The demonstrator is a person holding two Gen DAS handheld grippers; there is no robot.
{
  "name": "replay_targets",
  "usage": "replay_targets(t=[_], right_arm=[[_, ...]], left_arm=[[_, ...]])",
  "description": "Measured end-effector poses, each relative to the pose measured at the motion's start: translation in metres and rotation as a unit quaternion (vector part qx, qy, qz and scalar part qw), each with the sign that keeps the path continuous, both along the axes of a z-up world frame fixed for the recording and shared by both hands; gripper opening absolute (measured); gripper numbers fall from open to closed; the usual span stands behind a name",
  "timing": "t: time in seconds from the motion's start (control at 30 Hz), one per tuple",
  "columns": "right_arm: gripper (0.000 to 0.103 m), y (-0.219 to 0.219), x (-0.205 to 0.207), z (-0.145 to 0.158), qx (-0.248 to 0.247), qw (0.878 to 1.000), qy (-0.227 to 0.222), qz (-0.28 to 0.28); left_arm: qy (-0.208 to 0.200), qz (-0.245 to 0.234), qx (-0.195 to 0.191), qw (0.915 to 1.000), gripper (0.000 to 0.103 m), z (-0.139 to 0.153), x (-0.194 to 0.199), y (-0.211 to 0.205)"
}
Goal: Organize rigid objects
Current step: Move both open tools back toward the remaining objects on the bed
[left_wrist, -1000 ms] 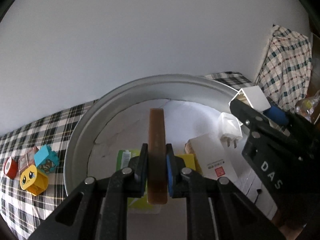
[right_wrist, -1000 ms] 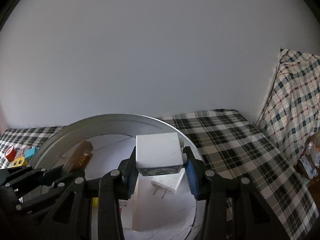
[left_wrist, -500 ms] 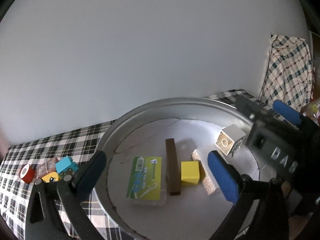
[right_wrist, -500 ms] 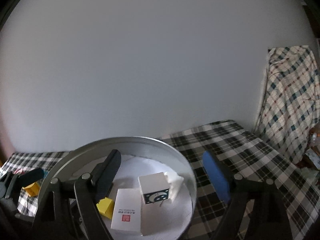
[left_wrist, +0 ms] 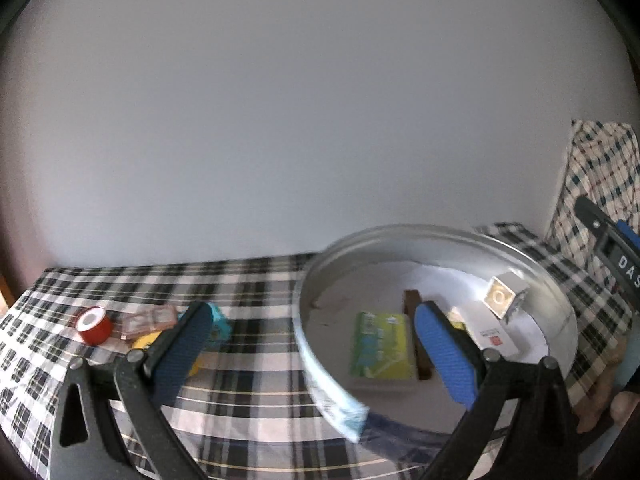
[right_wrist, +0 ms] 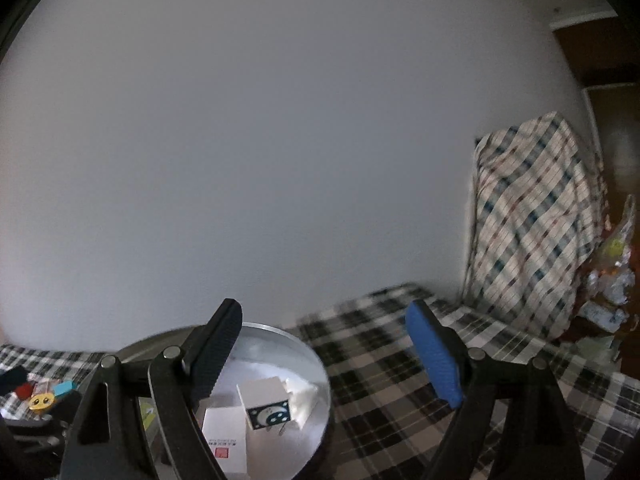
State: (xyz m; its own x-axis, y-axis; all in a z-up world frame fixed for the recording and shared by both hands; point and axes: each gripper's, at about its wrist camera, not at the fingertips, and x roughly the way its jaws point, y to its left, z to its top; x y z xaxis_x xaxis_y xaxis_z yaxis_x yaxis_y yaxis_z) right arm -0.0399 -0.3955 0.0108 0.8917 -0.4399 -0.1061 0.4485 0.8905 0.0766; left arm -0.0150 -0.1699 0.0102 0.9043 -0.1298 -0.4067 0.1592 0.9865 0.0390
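Note:
A round silver tin (left_wrist: 320, 360) stands on the plaid cloth and holds a brown bar (left_wrist: 412, 300), a green card (left_wrist: 380, 344), a white box with a red mark (left_wrist: 494, 334) and a white cube (left_wrist: 502, 298). My left gripper (left_wrist: 312, 352) is open and empty, raised over the tin's left rim. My right gripper (right_wrist: 328, 356) is open and empty, above and right of the tin (right_wrist: 316, 364); the cube (right_wrist: 266, 402) and white box (right_wrist: 224, 432) lie below it.
Left of the tin lie a red roll (left_wrist: 94, 325), a clear packet (left_wrist: 148, 318), a teal block (left_wrist: 220, 318) and a yellow block (left_wrist: 146, 340). A plaid-draped object (right_wrist: 532, 216) stands at the right. A plain wall runs behind.
Both grippers opened: the left let go of the brown bar, the right let go of the white cube, both now in the tin. Both grippers then rose and pulled back; the left swung leftward.

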Motion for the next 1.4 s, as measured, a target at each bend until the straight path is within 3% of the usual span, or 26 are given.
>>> replay_targets(t=[0.1, 0.37, 0.8, 1.23, 1.4], right_arm=[[0.090, 0.010, -0.004, 0.000, -0.031, 0.999, -0.006, -0.020], [0.090, 0.039, -0.017, -0.004, -0.092, 0.995, 0.002, -0.046], [0.090, 0.037, -0.063, -0.001, -0.057, 0.992, -0.044, -0.102], [0.090, 0.064, -0.077, -0.006, -0.008, 0.995, -0.047, -0.091], [0.090, 0.081, -0.068, -0.009, 0.006, 0.997, -0.030, -0.064]], left_arm=[[-0.014, 0.012, 0.003, 0.9998, 0.102, 0.001, -0.004, 0.011], [-0.024, 0.020, 0.006, 0.9995, 0.102, -0.002, -0.009, 0.033], [-0.028, 0.000, 0.010, 0.9996, 0.102, -0.006, -0.023, 0.056], [-0.024, 0.001, 0.006, 0.9997, 0.102, -0.006, -0.025, 0.077], [-0.022, 0.006, 0.004, 0.9997, 0.102, -0.008, -0.024, 0.091]])
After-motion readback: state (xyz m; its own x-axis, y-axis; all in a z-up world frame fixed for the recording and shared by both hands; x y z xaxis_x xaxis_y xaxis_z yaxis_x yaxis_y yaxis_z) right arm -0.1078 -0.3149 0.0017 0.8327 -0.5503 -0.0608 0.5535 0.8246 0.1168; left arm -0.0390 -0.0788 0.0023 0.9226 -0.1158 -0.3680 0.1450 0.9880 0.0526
